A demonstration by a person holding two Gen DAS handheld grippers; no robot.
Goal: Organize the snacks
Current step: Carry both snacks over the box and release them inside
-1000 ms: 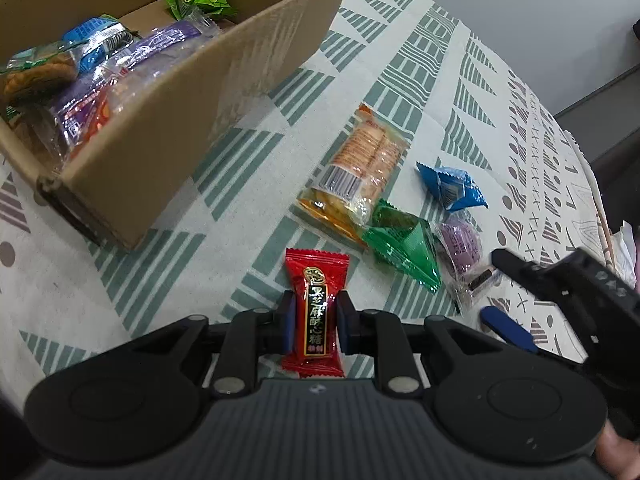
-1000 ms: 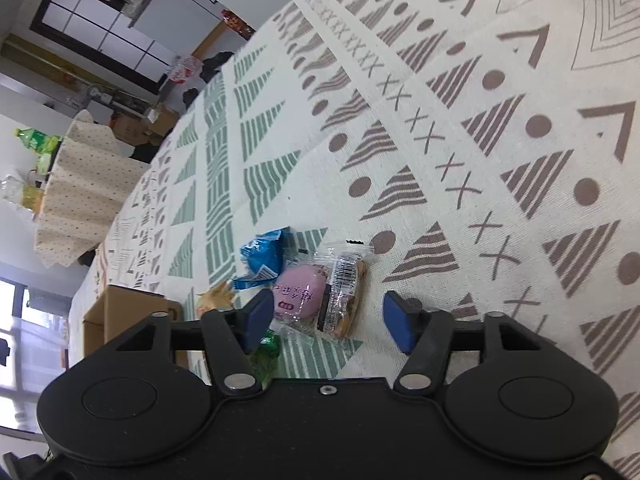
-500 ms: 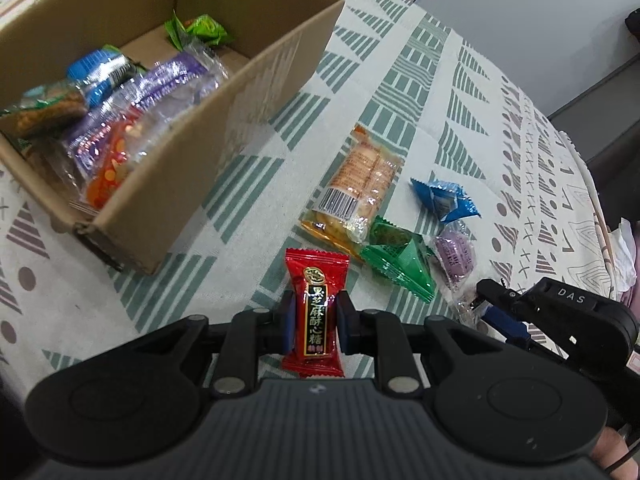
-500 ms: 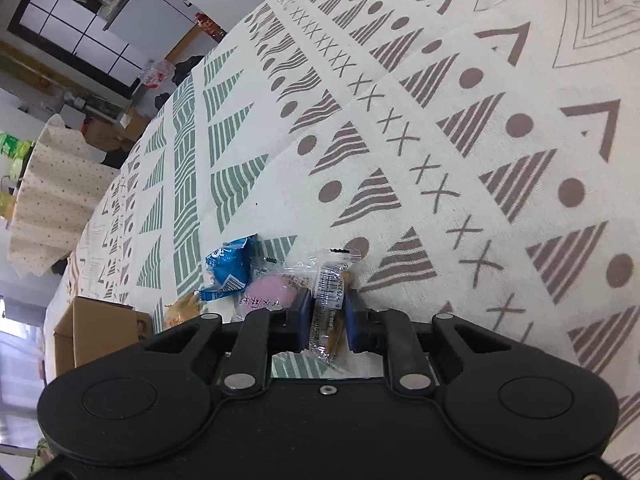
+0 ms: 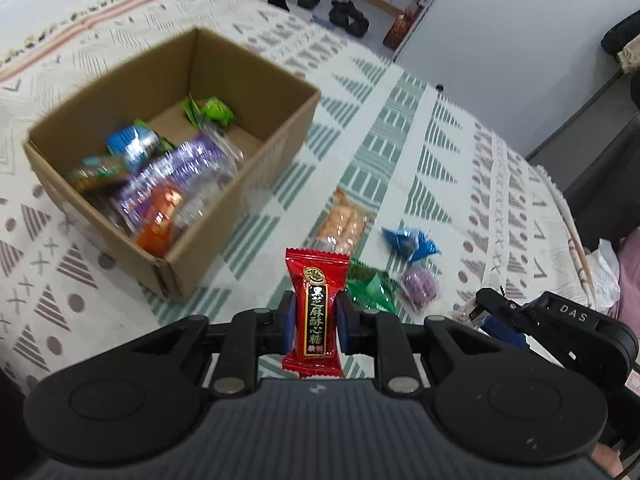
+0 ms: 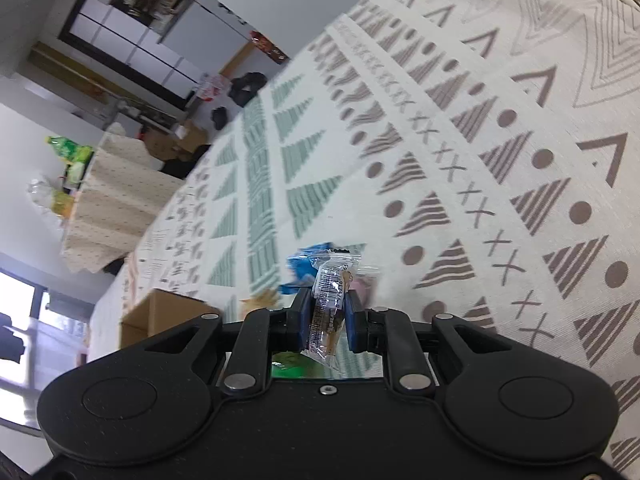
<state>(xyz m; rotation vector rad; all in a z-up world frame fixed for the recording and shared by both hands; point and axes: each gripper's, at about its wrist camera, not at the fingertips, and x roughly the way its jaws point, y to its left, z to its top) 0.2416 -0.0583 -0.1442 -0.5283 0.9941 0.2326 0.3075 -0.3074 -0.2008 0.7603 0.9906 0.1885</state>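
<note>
Cardboard box (image 5: pixel 240 184): top open, half-filled, near wall upright. Tablecloth (image 5: pixel 384 132) bare beyond; loose snack packets (image 5: pixel 372 264) clustered beside.

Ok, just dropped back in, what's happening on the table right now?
A person is sorting snacks with a claw in each hand. The left claw is shut on a red candy packet, held clear of the patterned tablecloth. The right claw is shut on a clear-wrapped snack. The cardboard box already holds several packets. An orange cracker pack, a blue packet, a green packet and a purple one lie loose on the cloth.
</note>
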